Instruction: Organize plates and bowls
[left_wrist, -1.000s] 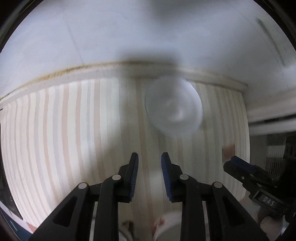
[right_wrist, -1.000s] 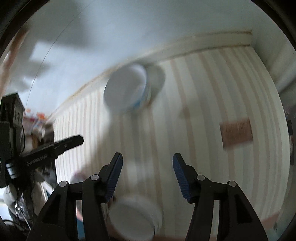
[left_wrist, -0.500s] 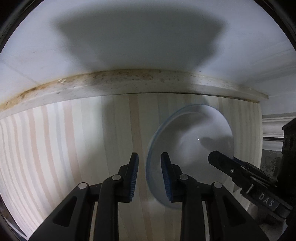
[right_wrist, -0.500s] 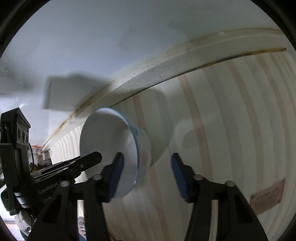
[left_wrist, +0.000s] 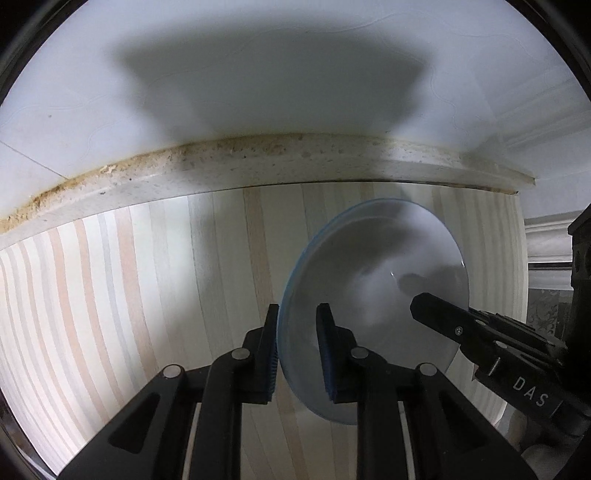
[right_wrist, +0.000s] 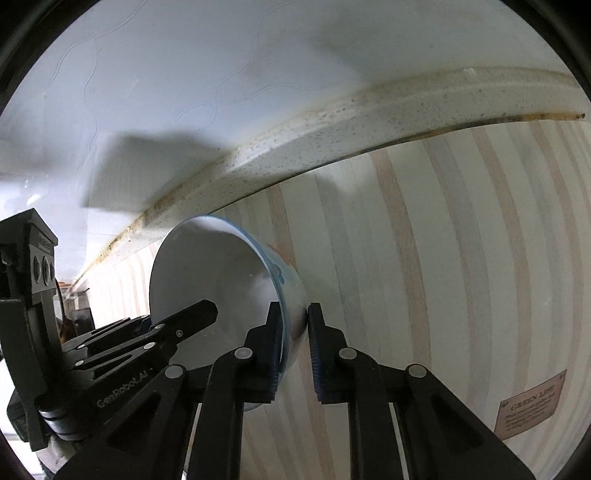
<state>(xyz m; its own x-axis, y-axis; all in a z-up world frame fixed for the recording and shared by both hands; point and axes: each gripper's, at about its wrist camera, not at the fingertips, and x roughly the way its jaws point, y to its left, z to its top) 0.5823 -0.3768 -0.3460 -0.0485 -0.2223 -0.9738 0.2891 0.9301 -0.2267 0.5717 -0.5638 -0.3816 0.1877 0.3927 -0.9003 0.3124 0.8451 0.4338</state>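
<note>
A white bowl with a blue rim (left_wrist: 373, 291) stands on the striped cloth near the back wall. My left gripper (left_wrist: 297, 349) straddles its left rim, one finger outside and one inside, with the jaws narrow around the wall. In the right wrist view the same bowl (right_wrist: 214, 273) has its right rim between the fingers of my right gripper (right_wrist: 293, 345), which closes on the wall. Each gripper shows in the other's view: the right one (left_wrist: 491, 343) and the left one (right_wrist: 147, 339).
A striped cloth (left_wrist: 129, 295) covers the counter up to a stained speckled backsplash ledge (left_wrist: 258, 162) and a white wall. A brown label (right_wrist: 532, 406) lies on the cloth at the lower right.
Both grippers have moved forward to the bowl, from well short of it to straddling its opposite rims. The right gripper's jaws have narrowed onto the rim.
</note>
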